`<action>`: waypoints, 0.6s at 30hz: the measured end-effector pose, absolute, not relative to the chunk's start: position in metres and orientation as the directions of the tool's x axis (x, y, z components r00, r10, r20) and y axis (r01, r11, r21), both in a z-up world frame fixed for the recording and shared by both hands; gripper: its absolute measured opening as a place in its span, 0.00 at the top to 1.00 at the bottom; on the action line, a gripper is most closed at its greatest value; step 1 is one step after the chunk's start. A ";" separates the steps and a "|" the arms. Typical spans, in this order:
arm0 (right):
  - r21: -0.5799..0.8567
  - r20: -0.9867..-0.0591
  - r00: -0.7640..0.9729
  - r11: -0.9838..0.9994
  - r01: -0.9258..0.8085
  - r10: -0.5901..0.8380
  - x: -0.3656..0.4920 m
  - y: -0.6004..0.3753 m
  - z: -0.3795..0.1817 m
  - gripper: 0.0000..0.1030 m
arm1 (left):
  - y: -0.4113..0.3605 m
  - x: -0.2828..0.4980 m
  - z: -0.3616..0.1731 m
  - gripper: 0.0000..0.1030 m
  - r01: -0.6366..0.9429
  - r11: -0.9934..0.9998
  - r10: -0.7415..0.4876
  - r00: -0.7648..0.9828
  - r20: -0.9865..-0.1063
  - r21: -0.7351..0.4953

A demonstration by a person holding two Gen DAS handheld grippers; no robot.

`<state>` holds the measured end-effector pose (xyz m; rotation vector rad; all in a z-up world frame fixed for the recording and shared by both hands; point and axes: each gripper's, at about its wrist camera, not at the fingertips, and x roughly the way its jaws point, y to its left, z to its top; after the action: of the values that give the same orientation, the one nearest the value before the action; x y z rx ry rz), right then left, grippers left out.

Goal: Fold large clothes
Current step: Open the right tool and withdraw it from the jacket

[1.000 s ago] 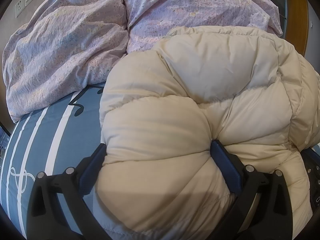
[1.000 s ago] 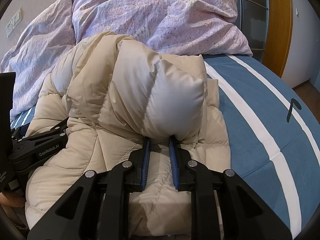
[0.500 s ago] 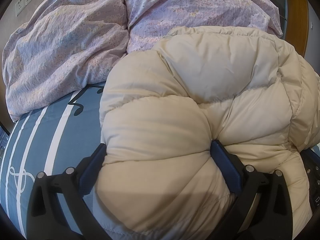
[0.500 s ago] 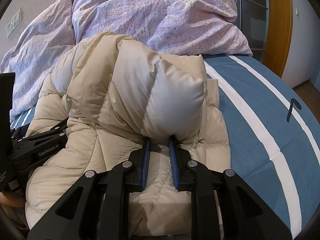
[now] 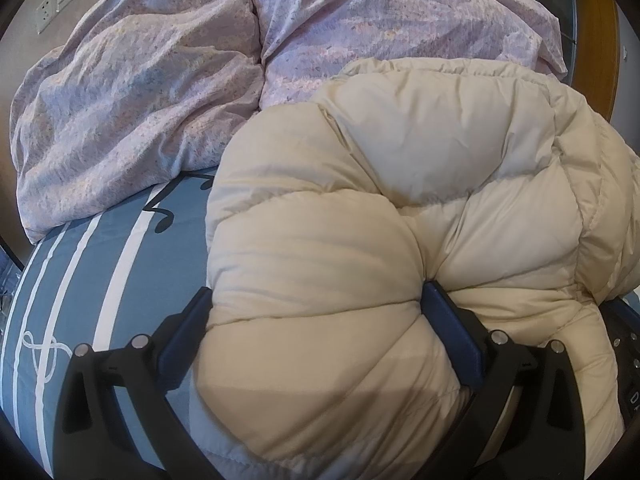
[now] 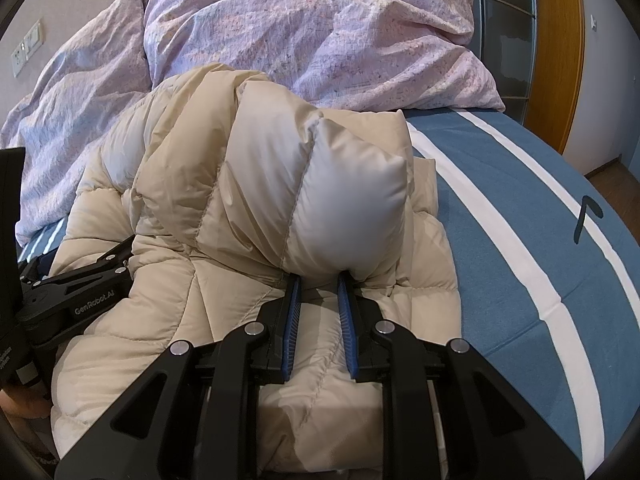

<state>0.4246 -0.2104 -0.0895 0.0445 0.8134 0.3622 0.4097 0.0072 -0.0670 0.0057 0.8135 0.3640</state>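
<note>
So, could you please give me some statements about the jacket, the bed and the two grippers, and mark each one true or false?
1. The right gripper pinches a fold of the beige puffer jacket. True.
2. The left gripper holds nothing. False: its fingers press a wide bulge of the jacket.
3. The jacket lies on a blue, white-striped bedsheet. True.
4. The pink duvet covers the jacket. False: it is bunched behind it.

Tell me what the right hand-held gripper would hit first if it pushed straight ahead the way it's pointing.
The puffy jacket itself. The right hand-held gripper is already shut on a fold of it, and a bulging padded section sits straight ahead. Beyond that lies the lilac duvet, though depth is hard to judge.
</note>
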 end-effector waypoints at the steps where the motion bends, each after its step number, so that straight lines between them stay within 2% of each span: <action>1: 0.190 -0.699 0.627 0.935 -0.301 0.344 0.425 -0.212 -0.090 0.80 | 0.007 0.409 -0.066 0.02 -0.316 0.938 0.319 0.626 -0.712 0.142; 5: 0.204 -0.695 0.618 0.925 -0.320 0.366 0.423 -0.217 -0.087 0.79 | 0.010 0.398 -0.060 0.02 -0.322 0.941 0.294 0.622 -0.726 0.105; 7: 0.211 -0.700 0.609 0.923 -0.323 0.373 0.422 -0.220 -0.080 0.74 | 0.013 0.388 -0.054 0.02 -0.315 0.946 0.264 0.629 -0.732 0.070; 8: 0.230 -0.697 0.604 0.919 -0.321 0.385 0.420 -0.224 -0.076 0.64 | 0.014 0.383 -0.051 0.02 -0.313 0.948 0.251 0.632 -0.733 0.055; 9: 0.247 -0.692 0.603 0.915 -0.320 0.397 0.419 -0.226 -0.073 0.43 | 0.015 0.379 -0.049 0.02 -0.311 0.949 0.241 0.635 -0.734 0.042; 11: 0.258 -0.668 0.632 0.919 -0.299 0.393 0.411 -0.236 -0.062 0.20 | 0.016 0.366 -0.043 0.02 -0.308 0.951 0.221 0.646 -0.730 0.015; 15: 0.249 -0.644 0.665 0.925 -0.286 0.378 0.406 -0.250 -0.049 0.20 | 0.018 0.348 -0.034 0.02 -0.292 0.956 0.198 0.658 -0.726 -0.004; 18: 0.311 -0.665 0.629 0.915 -0.257 0.403 0.416 -0.263 -0.052 0.16 | 0.021 0.343 -0.033 0.02 -0.289 0.957 0.190 0.657 -0.729 -0.011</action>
<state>0.4159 -0.2631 -0.0524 0.1940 0.8065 0.3804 0.3429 0.0211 -0.0330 -0.1302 0.8097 0.2719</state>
